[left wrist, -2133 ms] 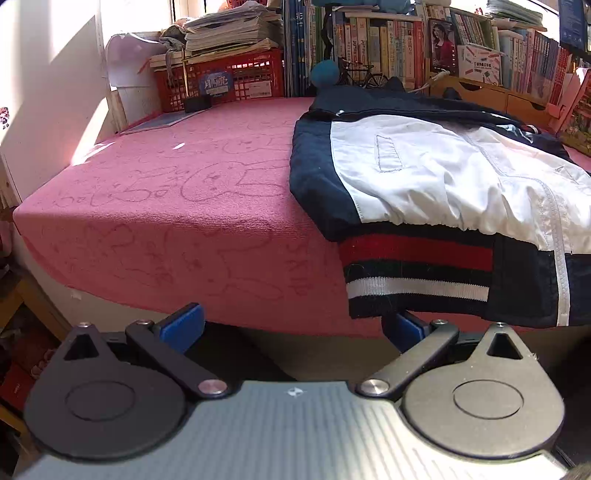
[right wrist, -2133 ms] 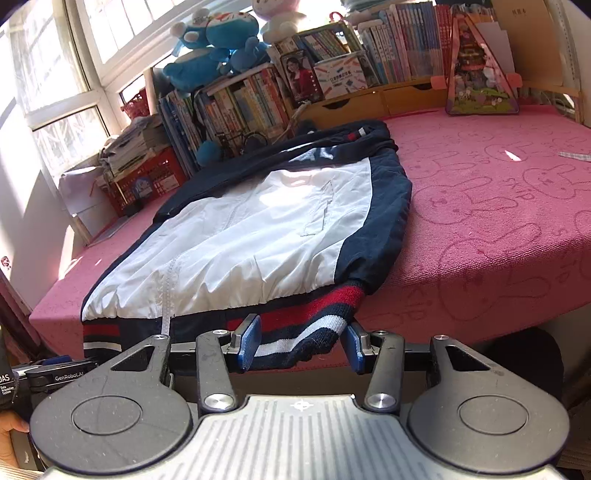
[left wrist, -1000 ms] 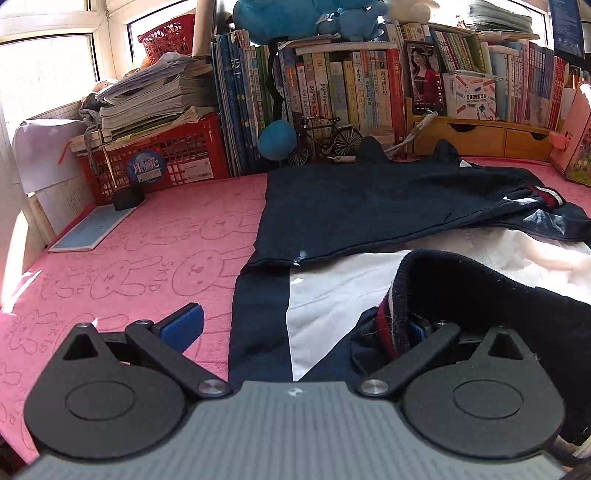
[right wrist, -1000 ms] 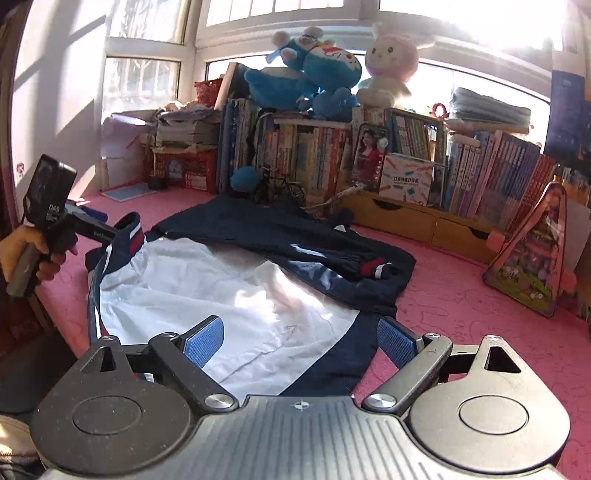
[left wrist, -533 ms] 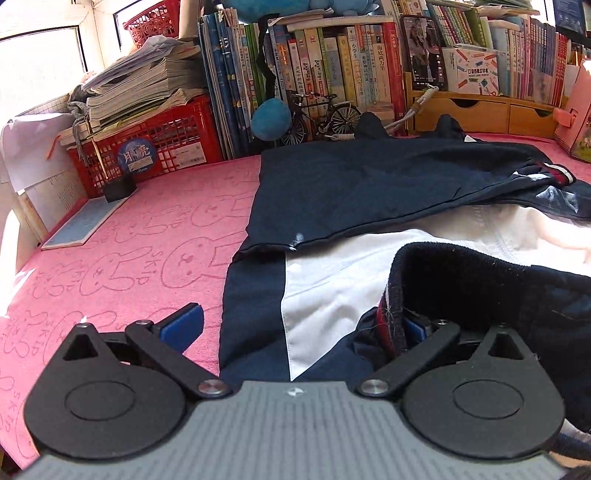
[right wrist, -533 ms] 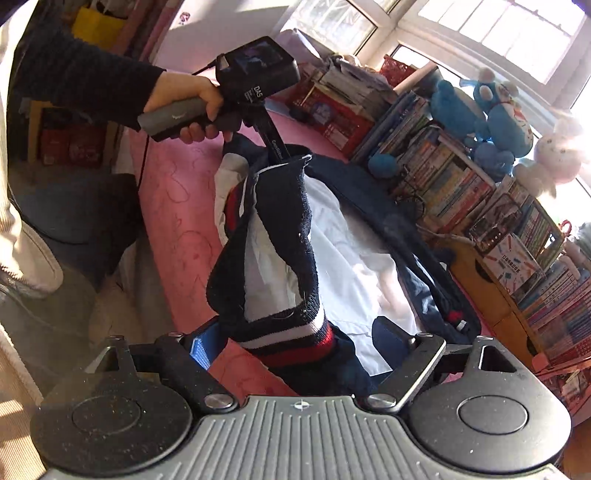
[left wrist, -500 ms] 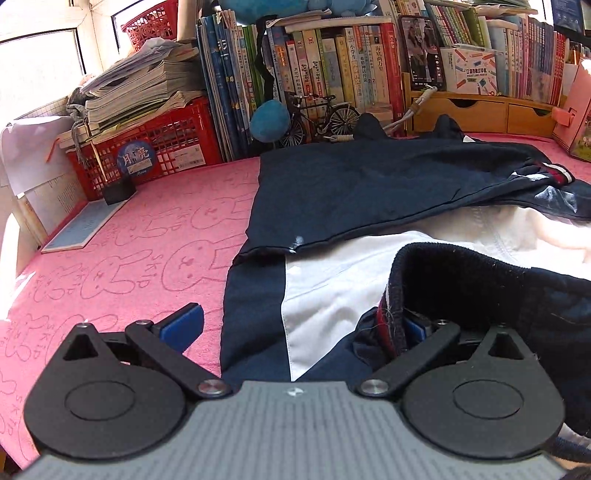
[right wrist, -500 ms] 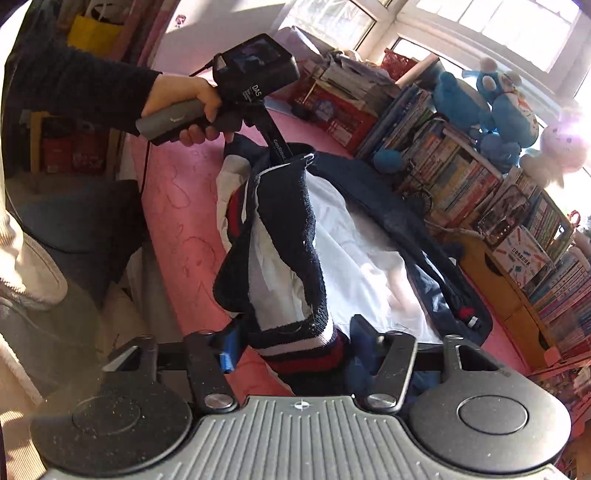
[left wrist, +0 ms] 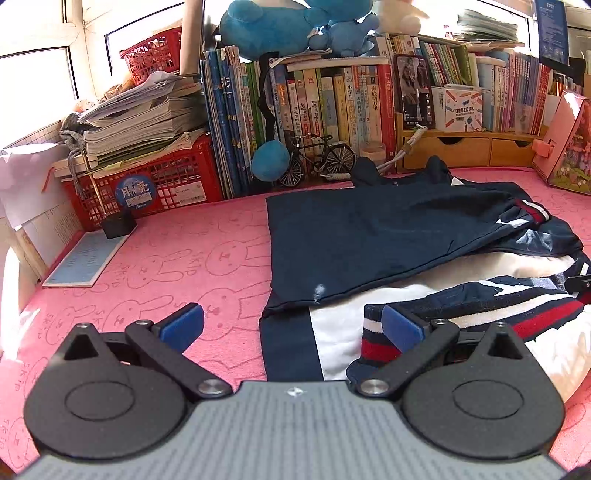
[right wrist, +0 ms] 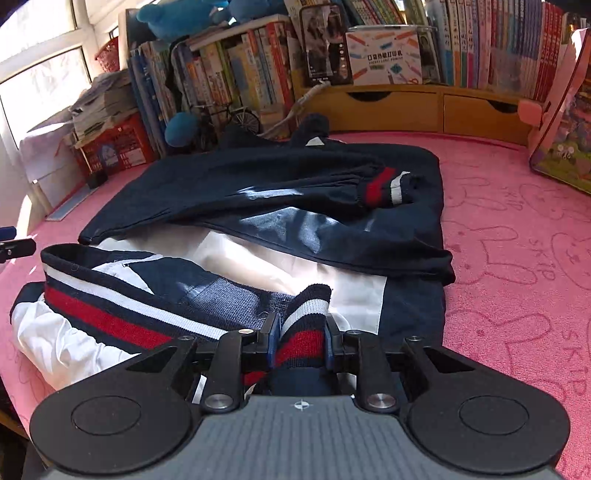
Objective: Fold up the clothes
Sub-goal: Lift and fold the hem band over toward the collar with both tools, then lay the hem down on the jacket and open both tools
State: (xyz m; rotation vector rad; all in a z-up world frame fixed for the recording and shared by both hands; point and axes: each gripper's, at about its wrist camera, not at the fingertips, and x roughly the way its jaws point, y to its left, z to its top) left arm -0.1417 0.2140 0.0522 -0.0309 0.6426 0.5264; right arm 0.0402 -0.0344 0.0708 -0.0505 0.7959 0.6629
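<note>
Hem [right wrist: 303,325] now off left hand-held gripper [left wrist: 291,325]

Home bedroom (child's, likely): bookshelf [left wrist: 332,99], plush toys [left wrist: 280,26], pink bedcover [left wrist: 166,266].

I've got the jacket [left wrist: 369,240] spread ahead of my left tool [left wrist: 291,326], navy back up, white lining showing underneath. Its striped hem [right wrist: 110,306], red, white and navy, is folded over toward the middle, and one end sits right between my right tool [right wrist: 300,341] pads. A sleeve with a striped cuff [right wrist: 388,190] lies across the far part.
</note>
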